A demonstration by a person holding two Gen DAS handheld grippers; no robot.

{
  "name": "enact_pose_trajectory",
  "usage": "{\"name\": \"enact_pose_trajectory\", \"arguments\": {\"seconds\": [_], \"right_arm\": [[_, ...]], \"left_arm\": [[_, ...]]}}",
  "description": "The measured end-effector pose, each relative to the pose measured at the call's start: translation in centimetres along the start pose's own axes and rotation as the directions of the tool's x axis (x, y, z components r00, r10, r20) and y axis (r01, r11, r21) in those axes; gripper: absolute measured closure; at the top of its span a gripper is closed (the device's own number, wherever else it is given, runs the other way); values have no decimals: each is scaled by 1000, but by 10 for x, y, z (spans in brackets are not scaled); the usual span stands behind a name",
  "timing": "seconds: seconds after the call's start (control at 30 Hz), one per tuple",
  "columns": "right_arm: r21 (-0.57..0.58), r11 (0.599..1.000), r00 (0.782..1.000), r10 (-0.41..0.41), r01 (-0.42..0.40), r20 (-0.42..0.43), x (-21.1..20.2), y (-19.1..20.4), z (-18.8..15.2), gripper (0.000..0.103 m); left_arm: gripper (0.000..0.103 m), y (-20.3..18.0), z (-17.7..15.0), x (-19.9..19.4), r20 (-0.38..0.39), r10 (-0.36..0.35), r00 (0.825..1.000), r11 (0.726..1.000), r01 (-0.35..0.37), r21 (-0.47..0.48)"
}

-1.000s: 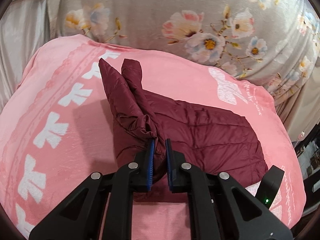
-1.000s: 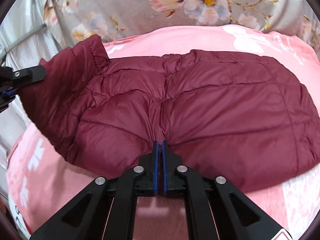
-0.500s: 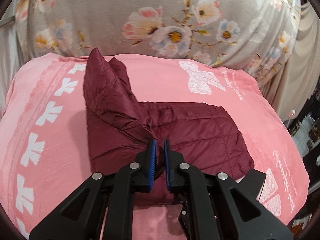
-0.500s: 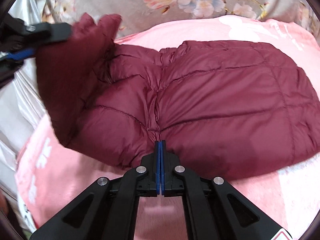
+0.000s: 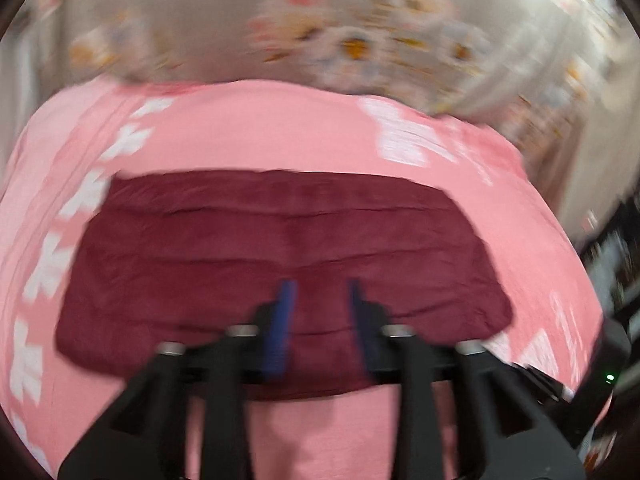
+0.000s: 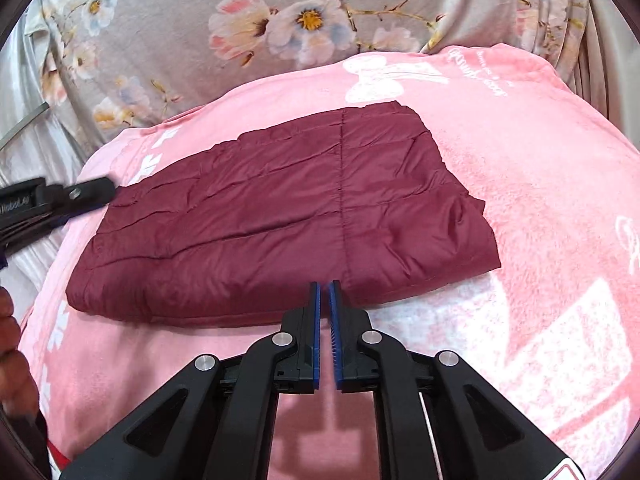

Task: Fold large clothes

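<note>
A maroon quilted jacket [image 6: 280,216] lies folded flat in a rough rectangle on a pink blanket [image 6: 540,184]. It also shows in the blurred left wrist view [image 5: 280,248]. My left gripper [image 5: 320,292] is open and empty, over the jacket's near edge; it also shows at the left in the right wrist view [image 6: 60,200]. My right gripper [image 6: 325,292] has its jaws slightly apart with nothing between them, at the jacket's near edge.
A grey floral cloth [image 6: 280,20] covers the back beyond the blanket. The blanket has white bow prints [image 6: 384,76]. A person's hand [image 6: 12,344] shows at the left edge. Dark furniture [image 5: 616,248] stands to the right.
Both grippers have let go of the jacket. The raised sleeve part has been laid over, and the jacket now lies flat and folded. The left gripper has opened and is moving fast.
</note>
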State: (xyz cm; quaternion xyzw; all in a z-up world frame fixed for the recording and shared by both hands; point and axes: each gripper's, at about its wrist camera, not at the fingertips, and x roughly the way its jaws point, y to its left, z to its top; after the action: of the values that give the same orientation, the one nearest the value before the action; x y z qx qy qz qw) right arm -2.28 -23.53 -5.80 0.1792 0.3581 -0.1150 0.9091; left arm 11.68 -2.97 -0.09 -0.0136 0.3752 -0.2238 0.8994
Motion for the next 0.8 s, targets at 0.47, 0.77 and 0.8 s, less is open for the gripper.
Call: {"name": "enact_pose_trajectory", "arguments": {"seconds": [0.47,0.77,0.8], "right_arm": [[-200,967,985,141,-158,-98,58,109,17,95],[-184,971,984,127,-149,-127,78,105,10,103],[-177,972,983,131,-153,-129,79,103,10,103]], "left_arm": [[15,223,-70,18,-98,53,994,746,-104,-658],[67,208,-44,41,-25,-62,998,770,32,-637],[79,201,-38,36,-8,-68,998,786,49,-616]]}}
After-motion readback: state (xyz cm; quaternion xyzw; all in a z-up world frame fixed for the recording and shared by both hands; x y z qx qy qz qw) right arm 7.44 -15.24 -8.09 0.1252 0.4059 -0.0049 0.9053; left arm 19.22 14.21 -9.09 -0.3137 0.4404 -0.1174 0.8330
